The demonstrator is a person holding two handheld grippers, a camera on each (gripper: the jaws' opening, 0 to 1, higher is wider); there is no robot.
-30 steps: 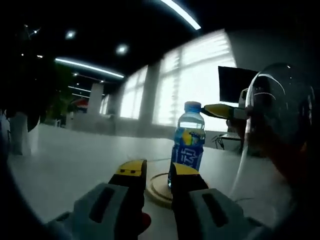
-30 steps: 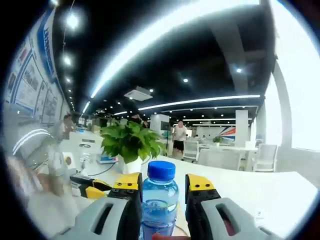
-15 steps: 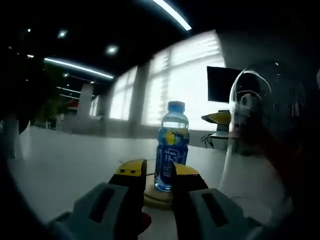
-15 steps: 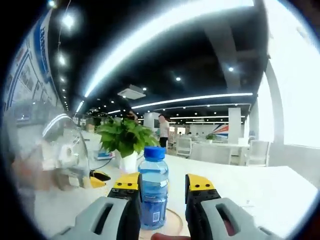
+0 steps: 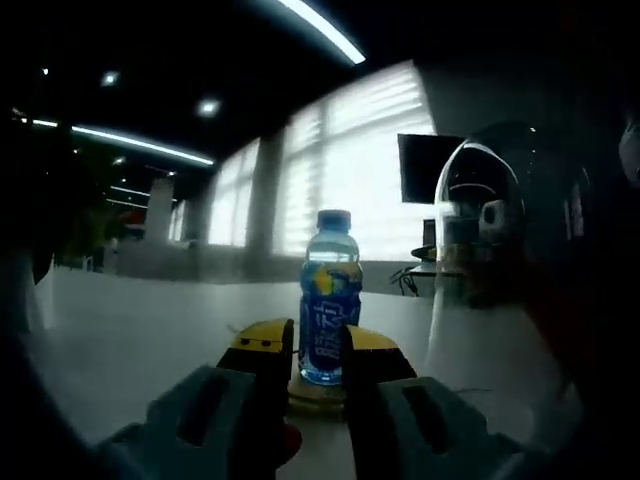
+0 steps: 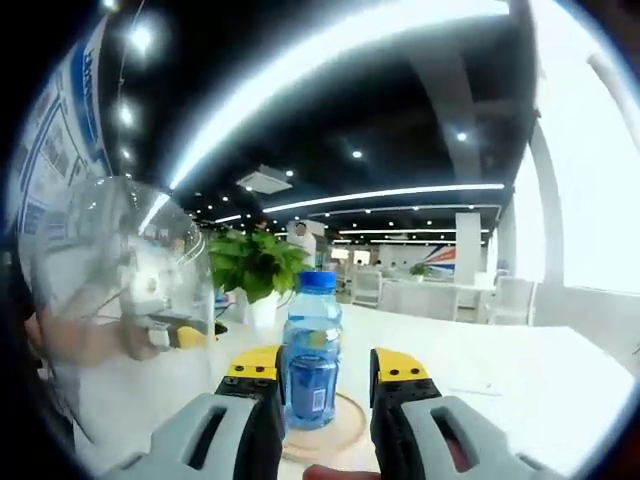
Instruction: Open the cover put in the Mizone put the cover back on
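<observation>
Mizone bottle [image 6: 312,350]: upright on wooden base [image 6: 345,432], blue cap on | clear cover [image 6: 135,300] at 9 o'clock, raised | right gripper [image 6: 325,372] jaws spread, empty | left gripper [image 5: 306,338] jaws spread, empty

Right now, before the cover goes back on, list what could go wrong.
1. The tall blue-capped Mizone bottle stands free on the small round wooden base. A lowered cover rim could clip its cap and tip it.
2. The clear dome cover is see-through and catches glare, so its edge is hard to judge. It may land off the base.
</observation>
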